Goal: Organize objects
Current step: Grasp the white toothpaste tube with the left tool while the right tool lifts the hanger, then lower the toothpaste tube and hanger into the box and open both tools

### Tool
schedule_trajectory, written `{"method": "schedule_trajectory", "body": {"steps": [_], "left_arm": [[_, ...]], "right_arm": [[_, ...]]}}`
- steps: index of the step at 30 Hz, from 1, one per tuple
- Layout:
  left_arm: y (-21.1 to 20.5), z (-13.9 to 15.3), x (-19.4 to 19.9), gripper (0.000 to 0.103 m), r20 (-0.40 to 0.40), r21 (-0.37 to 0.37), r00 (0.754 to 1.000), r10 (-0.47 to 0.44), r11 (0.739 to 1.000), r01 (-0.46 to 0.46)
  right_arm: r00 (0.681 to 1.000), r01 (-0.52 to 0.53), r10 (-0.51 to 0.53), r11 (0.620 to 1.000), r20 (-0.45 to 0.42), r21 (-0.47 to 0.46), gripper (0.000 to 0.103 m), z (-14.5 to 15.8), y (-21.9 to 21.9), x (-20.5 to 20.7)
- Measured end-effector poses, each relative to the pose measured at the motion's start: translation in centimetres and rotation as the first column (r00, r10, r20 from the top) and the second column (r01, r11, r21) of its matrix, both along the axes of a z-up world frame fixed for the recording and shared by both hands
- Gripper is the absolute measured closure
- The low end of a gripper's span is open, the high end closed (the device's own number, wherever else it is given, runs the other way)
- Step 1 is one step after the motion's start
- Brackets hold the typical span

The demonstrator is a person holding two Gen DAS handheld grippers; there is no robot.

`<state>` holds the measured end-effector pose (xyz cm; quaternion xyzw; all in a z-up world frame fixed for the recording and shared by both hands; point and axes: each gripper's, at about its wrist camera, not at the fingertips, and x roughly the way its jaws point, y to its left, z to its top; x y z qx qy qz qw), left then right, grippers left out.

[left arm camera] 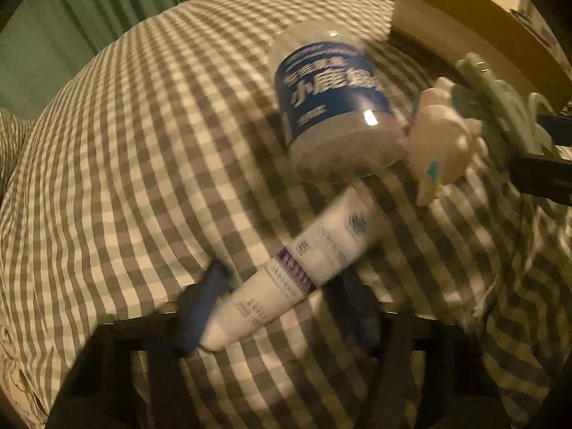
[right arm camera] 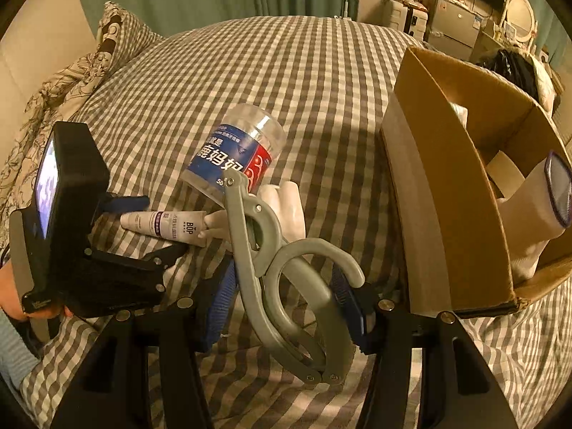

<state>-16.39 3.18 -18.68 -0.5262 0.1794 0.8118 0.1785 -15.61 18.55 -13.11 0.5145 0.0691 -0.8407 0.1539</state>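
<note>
Evidently, scene: a bed (right arm camera: 321, 71) with a checked cover carries the loose items, and a cardboard box (right arm camera: 447, 186) stands on it as the collecting place.
Left tool (left arm camera: 282, 300): its blue fingers (left arm camera: 200, 307) straddle the capped end of a white tube (left arm camera: 286, 282), close against it; blur hides whether they are pressing yet, so I cannot tell if it has hold.
Tube: lies flat on the cover, well to the left of the box, its crimped end towards the jar.
Right tool (right arm camera: 286, 296): closed on a grey folding hanger (right arm camera: 286, 271), gripped low at the looped part so the long arm sticks out ahead.
Hanger: off the bed in the tool, just left of the box wall, probably carried that way to tip in over the rim.
Jar (right arm camera: 236, 153): clear plastic with a blue label, on its side, left of the box and touching the figurine.
Figurine (right arm camera: 282, 211): white, behind the hanger, between jar and box.
Box contents: a pale roll (right arm camera: 550, 193) and other pale things already inside.
Judgement: sorting is part done; tube, jar and figurine remain outside.
</note>
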Motion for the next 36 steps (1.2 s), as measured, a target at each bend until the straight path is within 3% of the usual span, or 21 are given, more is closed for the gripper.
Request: {"method": "schedule_trajectory", "body": {"steps": [3, 6, 17, 25, 36], "left_arm": [[0.1, 0.7, 0.4, 0.069, -0.02, -0.016, 1.0, -0.004, 1.0, 0.003], [0.2, 2.2, 1.2, 0.077, -0.049, -0.029, 0.999, -0.009, 1.0, 0.008], [1.0, 11.3, 5.5, 0.079, -0.133, 0.109, 0.99, 0.052, 0.993, -0.037], [2.3, 18.0, 7.7, 0.079, -0.222, 0.195, 0.971, 0.086, 0.98, -0.042], [9.2, 27.0, 9.6, 0.079, -0.344, 0.303, 0.937, 0.061, 0.952, 0.049]], "right_arm": [[1.0, 0.005, -0.005, 1.0, -0.003, -0.004, 0.048, -0.1, 0.0, 0.1], [1.0, 0.009, -0.009, 1.0, -0.012, -0.002, 0.048, -0.1, 0.0, 0.2], [0.996, 0.017, -0.021, 0.999, -0.083, -0.051, 0.048, 3.2, 0.9, 2.9], [0.976, 0.034, -0.053, 0.995, -0.213, -0.09, 0.048, 10.0, 2.9, 5.6], [0.897, 0.062, -0.114, 0.989, -0.428, -0.134, 0.048, 21.8, 9.6, 8.2]]}}
